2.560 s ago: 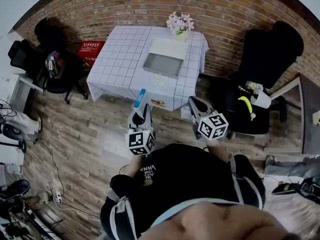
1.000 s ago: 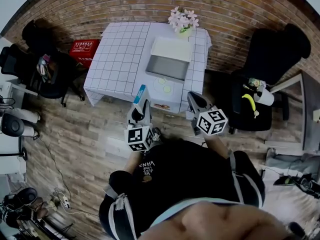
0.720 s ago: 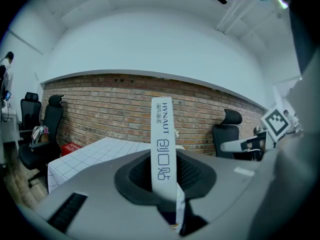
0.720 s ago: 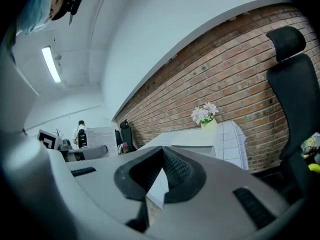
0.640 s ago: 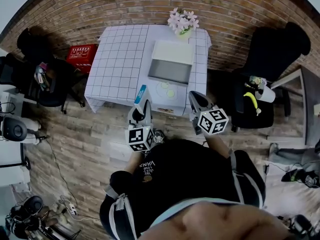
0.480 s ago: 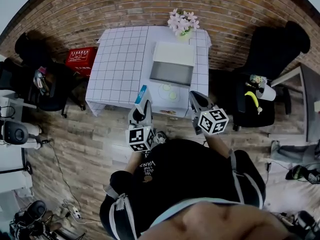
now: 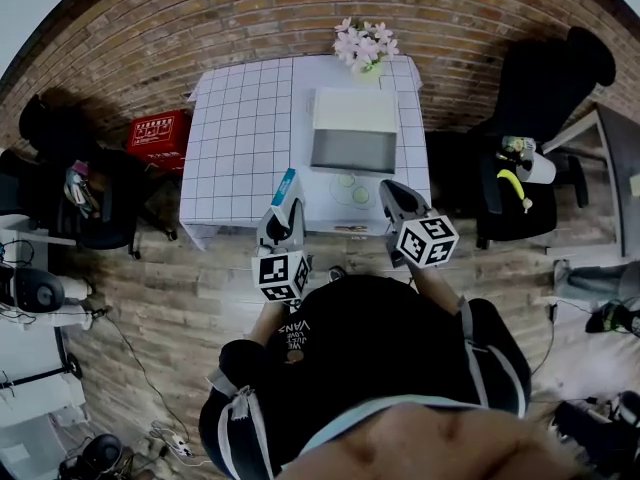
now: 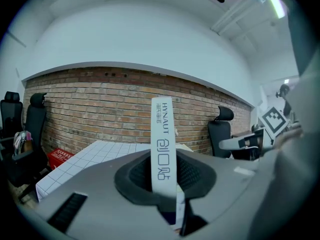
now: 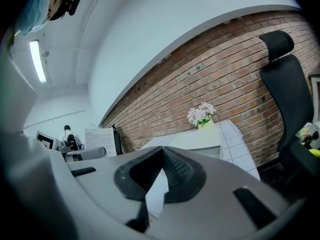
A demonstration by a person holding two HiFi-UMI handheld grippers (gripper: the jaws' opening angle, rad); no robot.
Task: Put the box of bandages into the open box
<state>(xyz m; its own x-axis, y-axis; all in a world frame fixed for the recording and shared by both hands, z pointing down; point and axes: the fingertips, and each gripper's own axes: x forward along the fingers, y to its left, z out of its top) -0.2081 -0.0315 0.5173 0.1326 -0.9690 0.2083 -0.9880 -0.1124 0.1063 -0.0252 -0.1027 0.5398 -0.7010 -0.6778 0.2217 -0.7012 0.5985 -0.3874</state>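
In the head view my left gripper (image 7: 282, 208) is shut on the box of bandages (image 7: 285, 188), a slim white and blue carton that stands up between the pads. In the left gripper view the same carton (image 8: 163, 134) shows as a white printed strip that hides part of the scene ahead. My right gripper (image 7: 391, 192) hangs beside it, shut and holding nothing; its pads (image 9: 172, 166) meet at the tip. The open box (image 7: 352, 133), white with a grey inside and a raised lid, sits on the gridded table (image 7: 240, 138) beyond both grippers. It also shows in the right gripper view (image 9: 197, 138).
A vase of pink flowers (image 7: 362, 44) stands behind the open box. Two small round items (image 7: 352, 188) lie near the table's front edge. Black office chairs stand to the left (image 7: 60, 143) and right (image 7: 540, 98). A red crate (image 7: 156, 133) sits on the wood floor.
The table and open box have drawn closer to both grippers as the person walked forward. The grip on the bandage box and the shut right jaws look the same.
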